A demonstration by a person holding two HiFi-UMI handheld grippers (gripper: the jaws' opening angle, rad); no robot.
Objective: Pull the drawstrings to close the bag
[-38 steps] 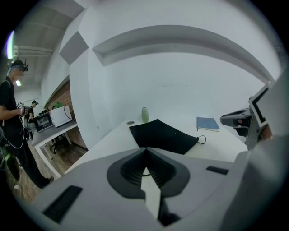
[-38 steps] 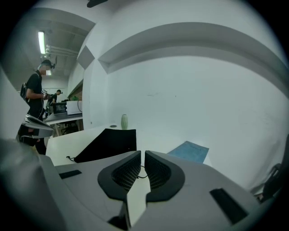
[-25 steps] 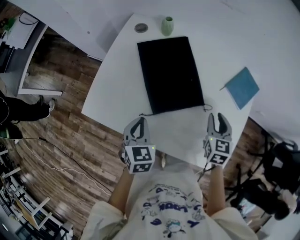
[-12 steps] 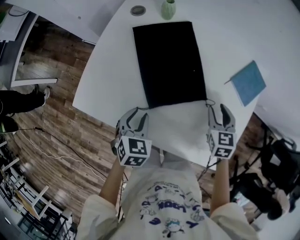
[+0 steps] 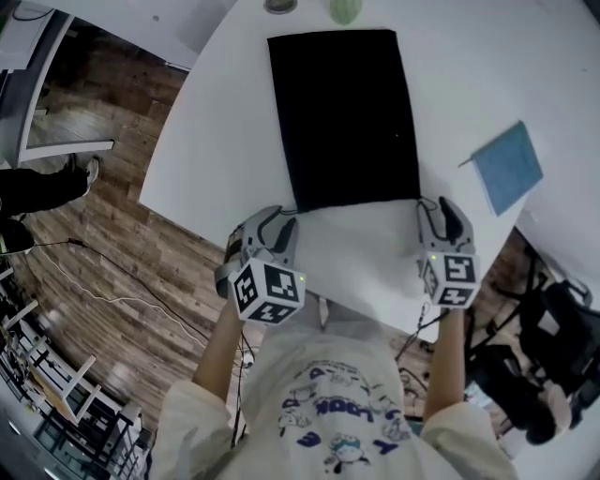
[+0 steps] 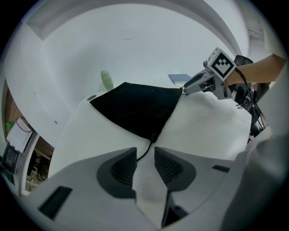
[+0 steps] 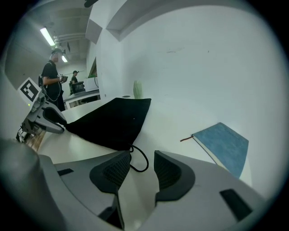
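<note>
- On the white table (image 5: 225,141), a black bag (image 5: 345,117) lies flat, its near short edge toward the person.
- Left gripper (image 5: 275,223) sits at the bag's near left corner and right gripper (image 5: 439,211) at the near right corner, both low over the tabletop.
- Left gripper view: jaws apart with a narrow gap, nothing clamped. A thin black left drawstring (image 6: 146,150) comes off the bag's corner (image 6: 137,108) and runs into the gap between the pads, close to the left-hand pad. Contact cannot be told.
- Same view: the right gripper (image 6: 185,89) shows at the far side with its tip at the bag's other corner.
- Right gripper view: jaws apart, slightly wider gap, holding nothing. The right drawstring (image 7: 146,161) makes a small loop on the table between the jaws, just off the bag's corner (image 7: 113,119).
- Same view: the left gripper (image 7: 61,126) is at the bag's opposite corner.
- A blue notebook (image 5: 508,167) lies on the table right of the bag, well apart from it, with a thin marker ribbon sticking out.
- A green vase (image 5: 345,9) stands just past the bag's far edge, with a small round grey disc (image 5: 280,5) beside it.
- Wood floor (image 5: 103,253) shows left of the table.
- Two people (image 7: 53,81) stand far back in the right gripper view.
</note>
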